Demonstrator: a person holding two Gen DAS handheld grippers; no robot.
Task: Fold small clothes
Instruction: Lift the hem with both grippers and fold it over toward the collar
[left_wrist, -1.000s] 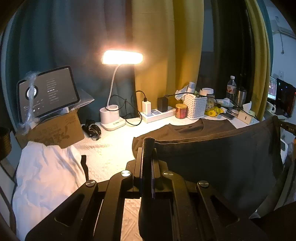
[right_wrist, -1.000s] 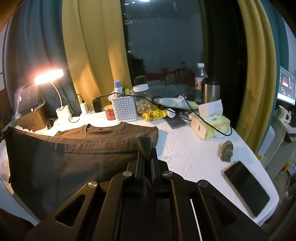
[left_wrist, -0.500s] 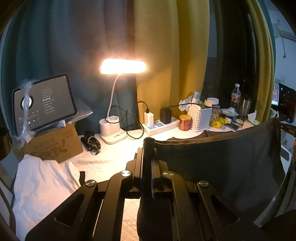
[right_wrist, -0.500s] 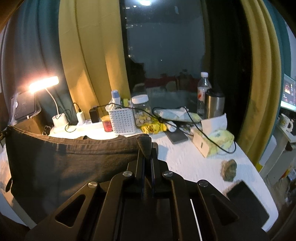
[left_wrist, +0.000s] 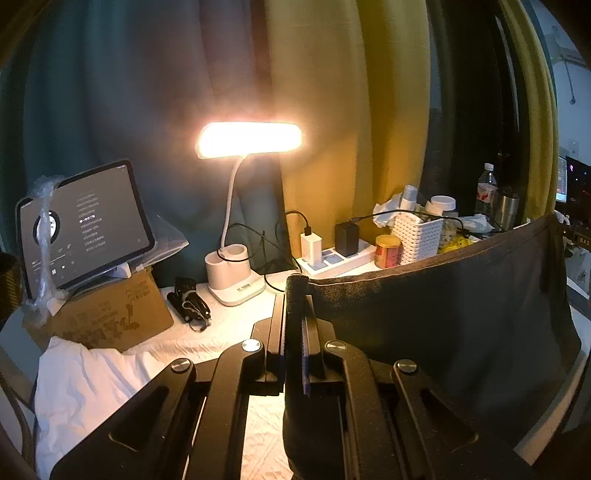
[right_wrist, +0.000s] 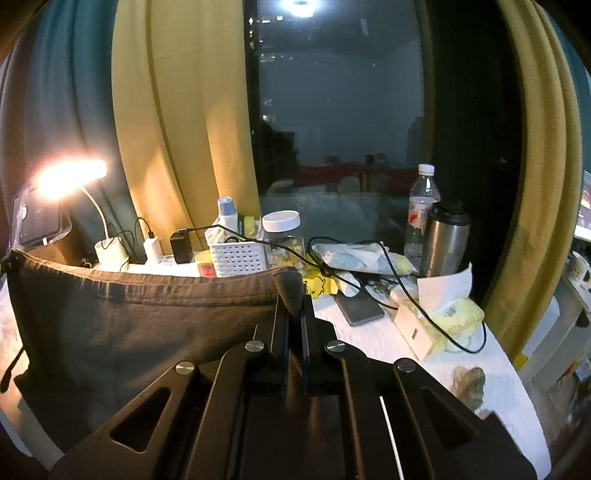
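Shirt (left_wrist: 443, 306), soft, light and judged prone to sagging, is clamped at two hem corners by left gripper (left_wrist: 295, 295) and right gripper (right_wrist: 293, 295).

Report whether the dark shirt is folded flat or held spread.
Held spread: the dark shirt hangs as a taut sheet between the left claw and right claw, each shut on a top corner.

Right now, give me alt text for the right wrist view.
The right gripper is shut on a corner of a dark grey cotton garment, held up like a curtain before a cluttered white-covered table with a lit desk lamp.
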